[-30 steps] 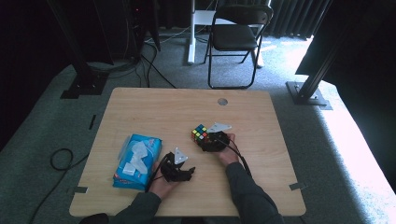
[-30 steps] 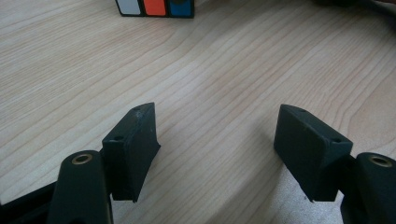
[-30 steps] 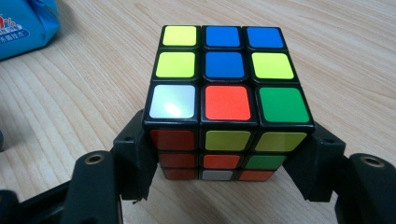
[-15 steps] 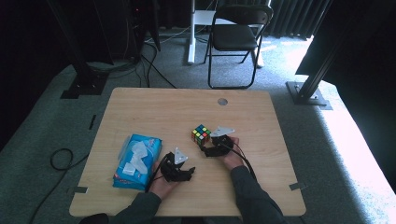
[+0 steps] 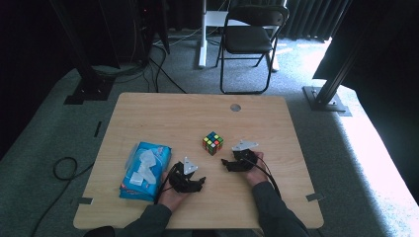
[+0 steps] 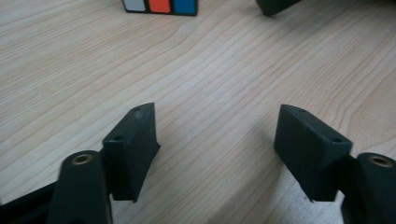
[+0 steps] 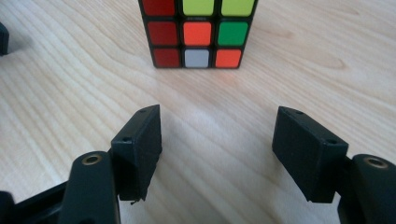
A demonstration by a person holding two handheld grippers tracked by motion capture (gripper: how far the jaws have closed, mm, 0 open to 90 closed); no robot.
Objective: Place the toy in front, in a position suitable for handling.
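The right gripper (image 5: 228, 163) slides away from the cube (image 5: 213, 142), toward the lower right of the high view, jaws closing a little with nothing between them.

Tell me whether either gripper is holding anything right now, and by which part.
Nothing is held. The right gripper stands open, short of the puzzle cube; the left gripper is open over bare table.

Grey carpet floor (image 5: 44, 133), black folding chair (image 5: 249, 39) behind the wooden table (image 5: 163, 118), dark curtains (image 5: 316, 17) at the back, cables (image 5: 64, 170) lying around, bright light on the right.
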